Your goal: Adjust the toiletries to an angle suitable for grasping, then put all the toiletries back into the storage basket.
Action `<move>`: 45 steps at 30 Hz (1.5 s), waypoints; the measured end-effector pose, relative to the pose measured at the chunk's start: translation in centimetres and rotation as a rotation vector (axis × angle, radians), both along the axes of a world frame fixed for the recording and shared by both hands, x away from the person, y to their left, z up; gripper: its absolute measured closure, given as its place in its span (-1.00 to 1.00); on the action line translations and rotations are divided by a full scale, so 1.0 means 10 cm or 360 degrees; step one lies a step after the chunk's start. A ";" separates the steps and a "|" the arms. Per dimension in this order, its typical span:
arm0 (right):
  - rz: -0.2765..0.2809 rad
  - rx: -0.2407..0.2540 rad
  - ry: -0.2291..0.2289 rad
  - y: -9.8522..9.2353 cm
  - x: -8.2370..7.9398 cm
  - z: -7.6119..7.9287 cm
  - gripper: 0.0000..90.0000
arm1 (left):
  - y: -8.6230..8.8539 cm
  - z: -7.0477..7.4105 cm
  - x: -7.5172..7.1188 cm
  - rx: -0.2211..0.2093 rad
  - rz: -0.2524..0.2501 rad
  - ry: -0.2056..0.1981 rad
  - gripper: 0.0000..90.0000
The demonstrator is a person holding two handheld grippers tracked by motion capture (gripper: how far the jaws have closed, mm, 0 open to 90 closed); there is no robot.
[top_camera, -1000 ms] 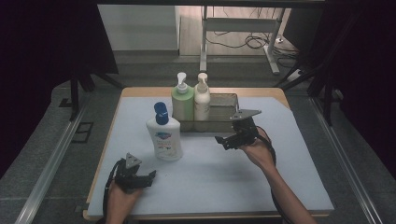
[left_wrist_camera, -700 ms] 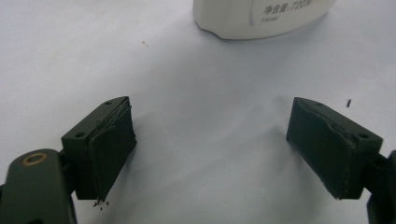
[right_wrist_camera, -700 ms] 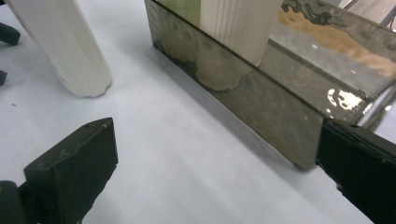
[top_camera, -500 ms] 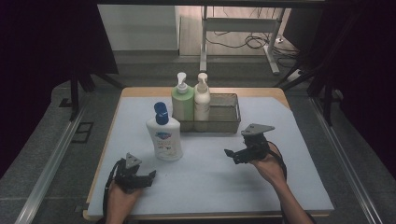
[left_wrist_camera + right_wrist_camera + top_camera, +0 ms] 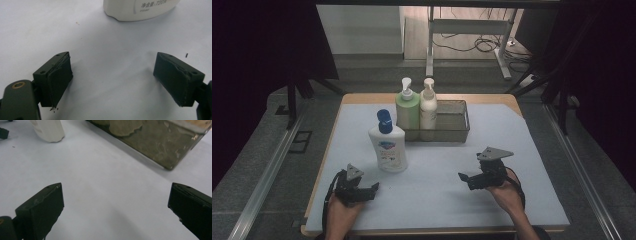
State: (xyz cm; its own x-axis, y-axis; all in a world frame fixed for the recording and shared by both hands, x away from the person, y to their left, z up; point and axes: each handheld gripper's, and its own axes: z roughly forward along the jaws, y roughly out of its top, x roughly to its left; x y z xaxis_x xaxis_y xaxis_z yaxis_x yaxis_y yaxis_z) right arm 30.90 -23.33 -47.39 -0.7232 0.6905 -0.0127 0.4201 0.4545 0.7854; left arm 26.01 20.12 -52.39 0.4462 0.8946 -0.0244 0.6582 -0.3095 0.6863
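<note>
While jaws gape, white bottle [image 5: 388, 148] stands just beyond left hand-held gripper [image 5: 371, 188].

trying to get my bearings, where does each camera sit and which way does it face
High view: above the near edge, looking forward and down at the table; forearms, left gripper, right gripper.
Left gripper view: low, facing the white bottle; own open jaws.
Right gripper view: low, facing the basket; own open jaws.
Shared: the white bottle shows in all three views.
</note>
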 end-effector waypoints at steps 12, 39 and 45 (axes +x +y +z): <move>-0.0140 0.0004 0.0002 -0.18 -0.17 -0.22 -0.95 | 0.00 0.00 0.00 0.0004 -0.0002 -0.0002 -0.67; -0.0197 -0.0077 0.0032 -0.29 -0.24 -0.40 -0.92 | -0.02 0.04 -0.03 -0.0008 -0.0006 -0.0038 -0.12; -0.0196 -0.0086 0.0032 -0.29 -0.23 -0.42 -0.91 | -0.01 0.11 -0.03 -0.0089 -0.0007 -0.0053 0.28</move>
